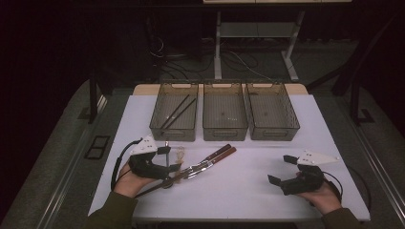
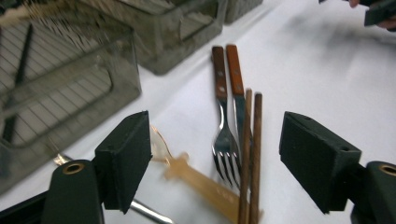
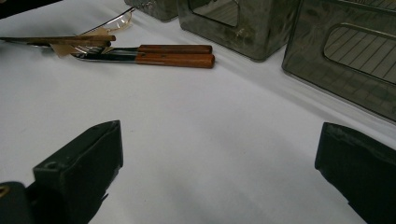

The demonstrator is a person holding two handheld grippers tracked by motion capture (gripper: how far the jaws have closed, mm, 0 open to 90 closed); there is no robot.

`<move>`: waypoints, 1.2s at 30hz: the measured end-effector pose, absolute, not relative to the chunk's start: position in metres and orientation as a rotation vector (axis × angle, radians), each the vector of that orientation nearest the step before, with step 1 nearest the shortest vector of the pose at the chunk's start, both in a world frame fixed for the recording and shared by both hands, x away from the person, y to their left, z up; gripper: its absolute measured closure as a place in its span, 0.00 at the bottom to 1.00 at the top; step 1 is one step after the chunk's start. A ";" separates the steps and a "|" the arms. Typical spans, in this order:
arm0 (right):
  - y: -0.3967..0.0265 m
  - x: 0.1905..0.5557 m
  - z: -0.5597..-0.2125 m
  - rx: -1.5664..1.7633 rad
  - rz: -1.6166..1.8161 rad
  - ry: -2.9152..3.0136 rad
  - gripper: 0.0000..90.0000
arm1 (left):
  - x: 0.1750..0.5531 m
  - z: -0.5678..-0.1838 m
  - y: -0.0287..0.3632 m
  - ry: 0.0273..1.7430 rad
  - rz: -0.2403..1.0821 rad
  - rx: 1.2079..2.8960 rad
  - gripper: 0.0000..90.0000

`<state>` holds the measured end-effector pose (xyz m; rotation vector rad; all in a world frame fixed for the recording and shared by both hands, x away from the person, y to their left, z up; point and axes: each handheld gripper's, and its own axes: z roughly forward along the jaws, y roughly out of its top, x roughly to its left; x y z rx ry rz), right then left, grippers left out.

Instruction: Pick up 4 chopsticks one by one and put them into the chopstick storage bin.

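Left gripper (image 1: 165,164) poised low over the cutlery pile near the front left of the white table (image 1: 248,186), jaws apart with nothing pressed between them — the pair of brown chopsticks (image 2: 250,163) lying in the gap, the fork (image 2: 225,140) just beside them. Right gripper (image 1: 286,172) resting at the front right, well apart from the pile, jaws wide and holding nothing, bare tabletop between them in the right gripper view.

Sorting cutlery into the three smoky bins at the back, judging by the layout: left bin (image 1: 174,112) already carrying two dark chopsticks (image 1: 177,110), middle bin (image 1: 225,112) and right bin (image 1: 272,112) apparently without cutlery. Pile on the table made up of the fork and a knife (image 2: 237,88) with matching wooden handles, the brown chopsticks lying across the fork tines, a translucent amber plastic utensil (image 2: 196,179) underneath — exact kind hard to tell — and a metal shaft (image 2: 144,212) at the near edge.

Step in hand, by all appearances: the approach for a pick, most likely of the brown chopsticks. Next move calls for a small descent, centring both sticks between the pads, then closing firmly enough to pinch the two together — without trapping the fork tines touching them. Risk of one stick rolling free or dragging the fork along.
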<state>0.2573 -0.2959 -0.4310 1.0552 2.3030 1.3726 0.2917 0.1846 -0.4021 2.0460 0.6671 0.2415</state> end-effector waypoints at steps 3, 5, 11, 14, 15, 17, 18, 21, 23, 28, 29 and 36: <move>-0.296 0.257 -0.431 1.054 1.373 2.304 0.01 | 0.284 -0.408 0.188 0.661 0.217 2.064 0.34; -0.296 0.257 -0.431 1.053 1.374 2.305 0.01 | 0.282 -0.409 0.188 0.661 0.214 2.063 0.41; -0.296 0.257 -0.431 1.054 1.370 2.307 0.01 | 0.275 -0.414 0.199 0.663 0.207 2.068 0.65; -0.296 0.257 -0.431 1.052 1.372 2.307 0.01 | 0.274 -0.418 0.202 0.672 0.190 2.081 0.73; -0.296 0.257 -0.431 1.051 1.372 2.307 0.01 | 0.273 -0.420 0.203 0.671 0.187 2.088 0.75; -0.295 0.257 -0.431 1.051 1.369 2.308 0.01 | 0.273 -0.422 0.205 0.673 0.172 2.100 0.78; -0.295 0.257 -0.431 1.050 1.369 2.308 0.01 | 0.273 -0.423 0.205 0.674 0.165 2.102 0.79; -0.295 0.257 -0.431 1.051 1.369 2.308 0.01 | 0.272 -0.426 0.206 0.678 0.149 2.107 0.82; -0.295 0.257 -0.431 1.050 1.369 2.308 0.01 | 0.273 -0.428 0.207 0.675 0.148 2.120 0.84; -0.295 0.257 -0.431 1.046 1.369 2.309 0.01 | 0.275 -0.432 0.205 0.676 0.124 2.126 0.87; -0.295 0.257 -0.431 1.046 1.369 2.309 0.01 | 0.275 -0.433 0.205 0.669 0.123 2.136 0.87; -0.295 0.257 -0.431 1.045 1.367 2.310 0.01 | 0.276 -0.436 0.203 0.666 0.113 2.149 0.89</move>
